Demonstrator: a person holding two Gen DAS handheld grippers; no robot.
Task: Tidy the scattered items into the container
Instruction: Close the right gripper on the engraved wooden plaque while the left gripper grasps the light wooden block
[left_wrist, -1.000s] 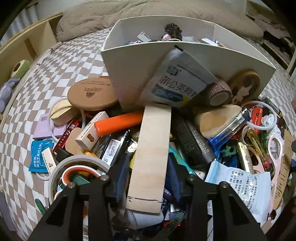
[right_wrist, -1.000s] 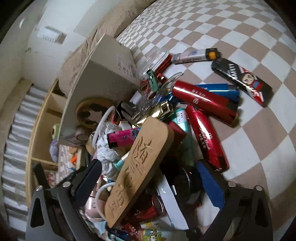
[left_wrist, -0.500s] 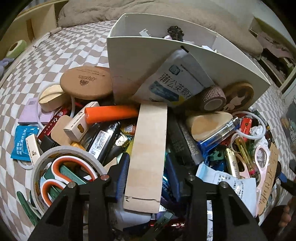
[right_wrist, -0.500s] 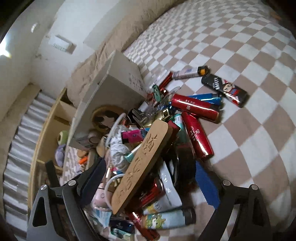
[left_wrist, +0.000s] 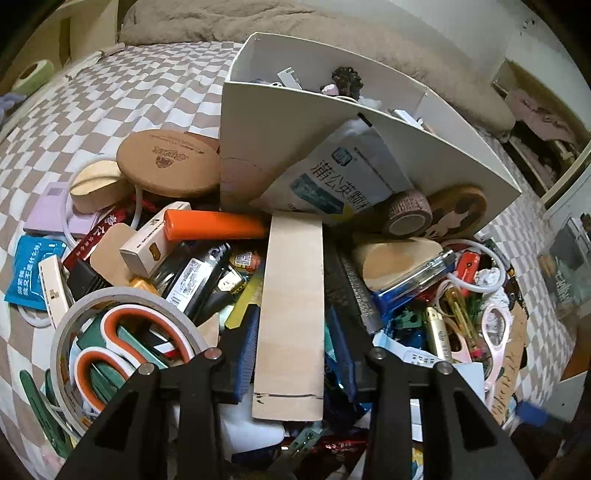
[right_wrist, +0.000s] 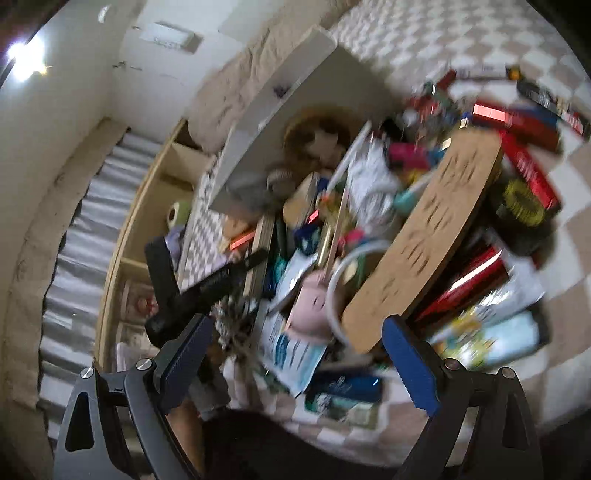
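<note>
My left gripper (left_wrist: 291, 354) is shut on a long pale wooden strip (left_wrist: 293, 295) that points toward the white container (left_wrist: 280, 125) at the back of the pile. The container holds a few small items and a white-and-blue packet (left_wrist: 343, 181) leans on its front wall. My right gripper (right_wrist: 295, 354) is open and empty, above the near edge of the pile, with an engraved wooden plaque (right_wrist: 424, 236) just beyond its right finger. The right wrist view is motion-blurred; the container (right_wrist: 280, 110) shows at its upper middle.
A dense heap lies on the checkered bedcover (left_wrist: 110, 96): a tape roll (left_wrist: 122, 321) around orange scissors, an orange lighter (left_wrist: 218, 229), a round cork coaster (left_wrist: 170, 162), a brown tape roll (left_wrist: 406, 218). Red tubes (right_wrist: 528, 155) lie to the right. A wooden shelf (right_wrist: 147, 206) stands to the left.
My right gripper has pulled back and swung over the pile, blurring its view. My left gripper keeps hold of the wooden strip and has risen slightly toward the container.
</note>
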